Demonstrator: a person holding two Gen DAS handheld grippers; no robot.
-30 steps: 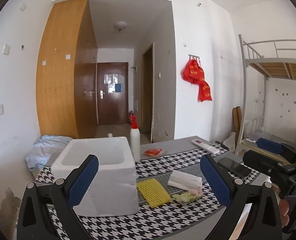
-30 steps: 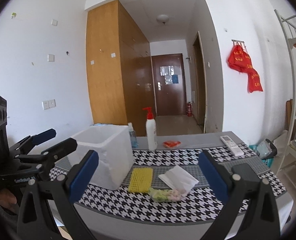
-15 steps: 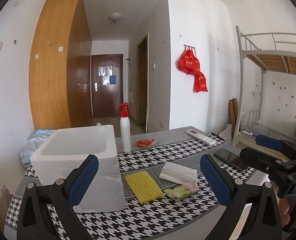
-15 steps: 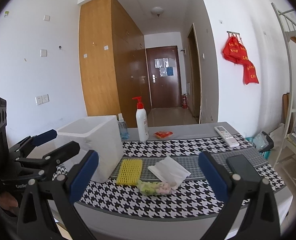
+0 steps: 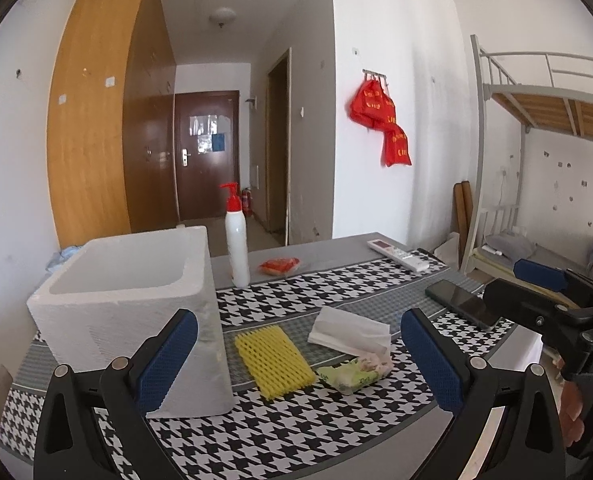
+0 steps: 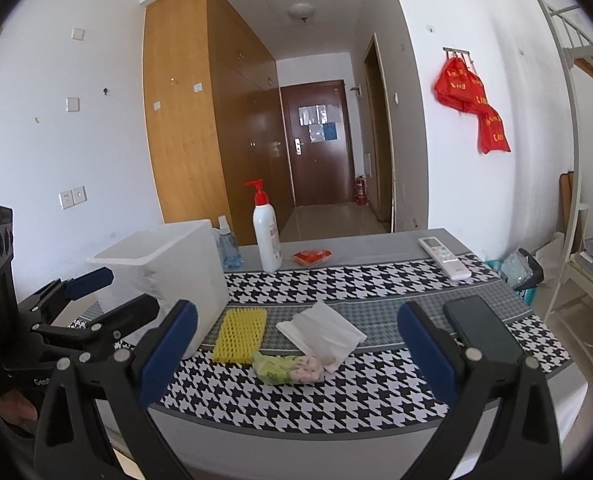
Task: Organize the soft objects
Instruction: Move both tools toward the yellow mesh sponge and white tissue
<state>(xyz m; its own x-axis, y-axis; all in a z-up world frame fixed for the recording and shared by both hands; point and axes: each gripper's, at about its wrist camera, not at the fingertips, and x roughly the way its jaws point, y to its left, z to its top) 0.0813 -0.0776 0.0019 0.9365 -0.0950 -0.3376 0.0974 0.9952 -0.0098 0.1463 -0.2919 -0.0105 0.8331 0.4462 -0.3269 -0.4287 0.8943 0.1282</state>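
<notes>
Above the table's near edge, the left gripper [image 5: 296, 354] and right gripper [image 6: 296, 344] are hanging wide open, holding nothing and touching nothing.

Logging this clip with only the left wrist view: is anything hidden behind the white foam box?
Observer: Yes. The right wrist view shows a small blue spray bottle standing behind the foam box, next to the white pump bottle.
Operator: Anything off the far end, past the phone?
Observer: A dark bag with bluish contents sits lower down there, off the tabletop.
</notes>
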